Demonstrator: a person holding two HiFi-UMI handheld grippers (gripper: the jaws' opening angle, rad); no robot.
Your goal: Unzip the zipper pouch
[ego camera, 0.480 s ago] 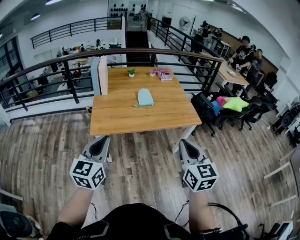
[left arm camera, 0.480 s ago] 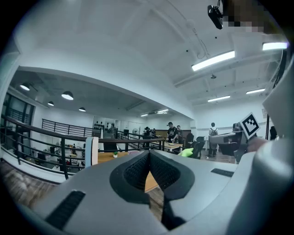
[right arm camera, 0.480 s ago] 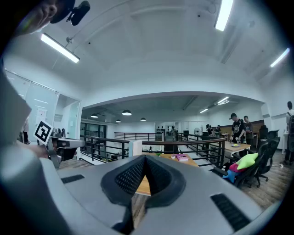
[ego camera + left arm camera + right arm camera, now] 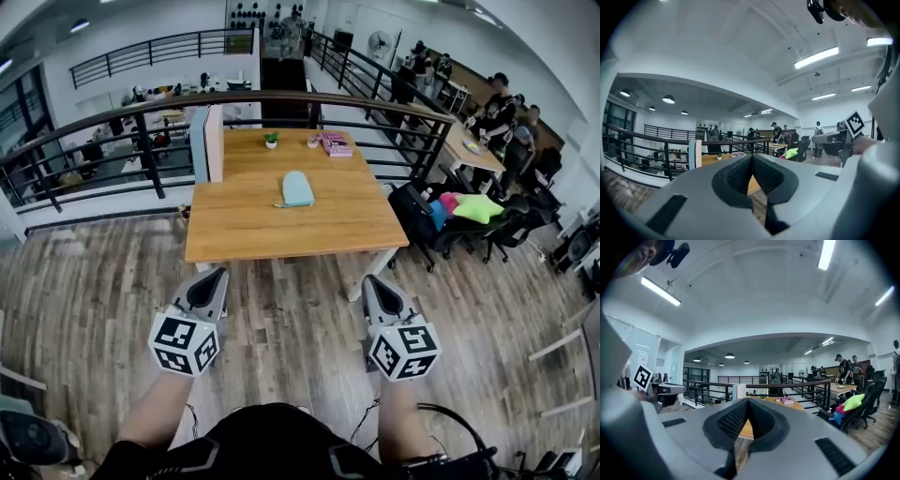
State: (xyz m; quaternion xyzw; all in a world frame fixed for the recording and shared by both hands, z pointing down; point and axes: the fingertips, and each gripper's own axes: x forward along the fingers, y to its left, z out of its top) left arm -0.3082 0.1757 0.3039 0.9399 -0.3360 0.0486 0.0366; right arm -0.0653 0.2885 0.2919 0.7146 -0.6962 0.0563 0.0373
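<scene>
A pale blue fabric zipper pouch (image 4: pixel 298 189), rounded at its far end, lies flat at the middle of a rectangular wooden table (image 4: pixel 281 234) with a smooth orange-brown top, in the upper centre of the head view. Lower in that frame, over the grey-brown plank floor (image 4: pixel 84 281), the grey plastic left gripper (image 4: pixel 217 275) and right gripper (image 4: pixel 369 281) hang short of the table, each with a marker cube.

The left gripper view shows ribbed black pads (image 4: pixel 738 176) pressed together on nothing, and the right gripper view shows the same.

Only the head view shows the pouch. In both gripper views the jaws cover it, leaving a sliver of tabletop. A small potted plant (image 4: pixel 271 140) and a pink book (image 4: pixel 335 144) at the table's far edge are too small for detail.
</scene>
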